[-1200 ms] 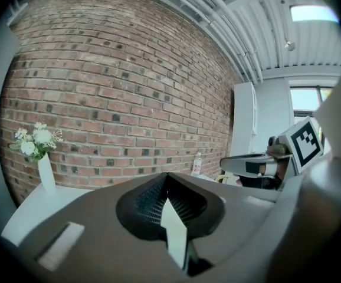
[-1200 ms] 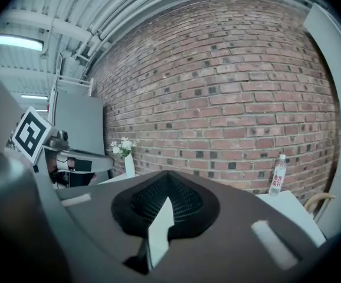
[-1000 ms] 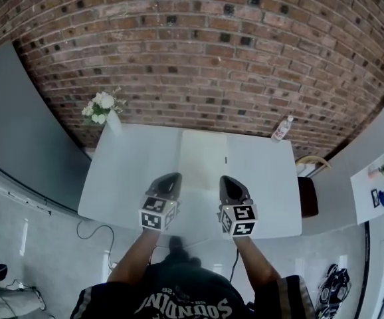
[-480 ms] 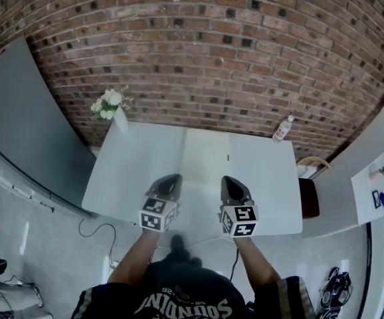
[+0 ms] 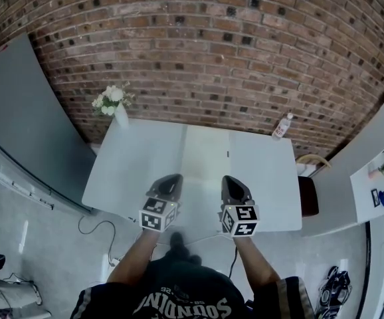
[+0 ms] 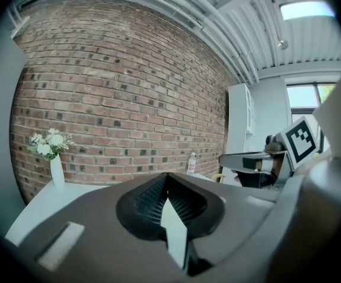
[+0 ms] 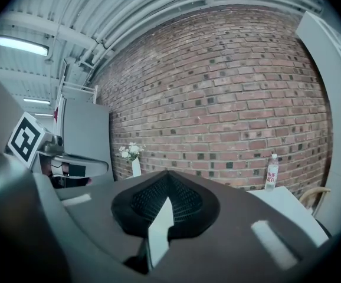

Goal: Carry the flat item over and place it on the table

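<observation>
- Sheet (image 6: 174, 232): thin, white and smooth, seen edge-on, held above the near part of the table.
- Left gripper (image 5: 171, 178) and right gripper (image 5: 230, 179): dark ribbed jaws pinched fully together on the sheet's left and right sides.
- Table (image 5: 129, 171): smooth, white, rectangular.
- Far edge: slim white vase (image 5: 120, 115) at left, plastic bottle (image 5: 282, 128) at right, rough brick wall (image 5: 198, 58) behind.

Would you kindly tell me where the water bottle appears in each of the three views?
Head view: water bottle at the table's far right corner, below the brick wall.
Left gripper view: bottle just right of centre, at the wall's foot.
Right gripper view: bottle right of centre, at the wall's foot.
Shared landmark: the vase of white flowers, left of the bottle in every view.
</observation>
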Action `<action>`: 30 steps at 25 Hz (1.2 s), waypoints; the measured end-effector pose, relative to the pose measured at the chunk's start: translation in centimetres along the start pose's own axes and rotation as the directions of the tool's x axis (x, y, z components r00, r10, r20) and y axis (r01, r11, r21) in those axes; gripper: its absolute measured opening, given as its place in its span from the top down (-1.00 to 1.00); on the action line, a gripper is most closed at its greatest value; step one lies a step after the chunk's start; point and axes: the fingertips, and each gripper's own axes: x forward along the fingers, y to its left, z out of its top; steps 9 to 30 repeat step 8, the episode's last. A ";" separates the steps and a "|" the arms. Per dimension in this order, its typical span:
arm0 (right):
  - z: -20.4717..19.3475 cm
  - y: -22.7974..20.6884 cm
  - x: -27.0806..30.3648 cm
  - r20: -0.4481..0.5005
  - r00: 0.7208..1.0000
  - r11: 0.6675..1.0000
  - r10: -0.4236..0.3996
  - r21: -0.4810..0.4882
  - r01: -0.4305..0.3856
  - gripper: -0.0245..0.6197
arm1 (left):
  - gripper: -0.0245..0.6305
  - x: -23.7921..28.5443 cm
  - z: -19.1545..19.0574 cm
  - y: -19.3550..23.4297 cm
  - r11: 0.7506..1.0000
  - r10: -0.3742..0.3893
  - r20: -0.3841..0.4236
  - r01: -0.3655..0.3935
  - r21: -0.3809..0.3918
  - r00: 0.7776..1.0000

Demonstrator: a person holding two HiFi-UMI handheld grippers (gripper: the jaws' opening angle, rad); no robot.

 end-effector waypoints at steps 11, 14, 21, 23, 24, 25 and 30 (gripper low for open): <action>-0.7 0.4 -0.4 -0.003 1.000 1.000 0.001 0.012 -0.001 0.93 | 0.90 -0.3 -0.3 0.0 1.000 0.000 -0.003 0.000 -0.010 1.000; -0.7 0.4 -0.4 -0.003 1.000 1.000 0.001 0.012 -0.001 0.93 | 0.90 -0.3 -0.3 0.0 1.000 0.000 -0.003 0.000 -0.010 1.000; -0.7 0.4 -0.4 -0.003 1.000 1.000 0.001 0.012 -0.001 0.93 | 0.90 -0.3 -0.3 0.0 1.000 0.000 -0.003 0.000 -0.010 1.000; -0.7 0.4 -0.4 -0.003 1.000 1.000 0.001 0.012 -0.001 0.93 | 0.90 -0.3 -0.3 0.0 1.000 0.000 -0.003 0.000 -0.010 1.000; -0.7 0.4 -0.4 -0.003 1.000 1.000 0.001 0.012 -0.001 0.93 | 0.90 -0.3 -0.3 0.0 1.000 0.000 -0.003 0.000 -0.010 1.000; -0.7 0.4 -0.4 -0.003 1.000 1.000 0.001 0.012 -0.001 0.93 | 0.90 -0.3 -0.3 0.0 1.000 0.000 -0.003 0.000 -0.010 1.000; -0.7 0.4 -0.4 -0.003 1.000 1.000 0.001 0.012 -0.001 0.93 | 0.90 -0.3 -0.3 0.0 1.000 0.000 -0.003 0.000 -0.010 1.000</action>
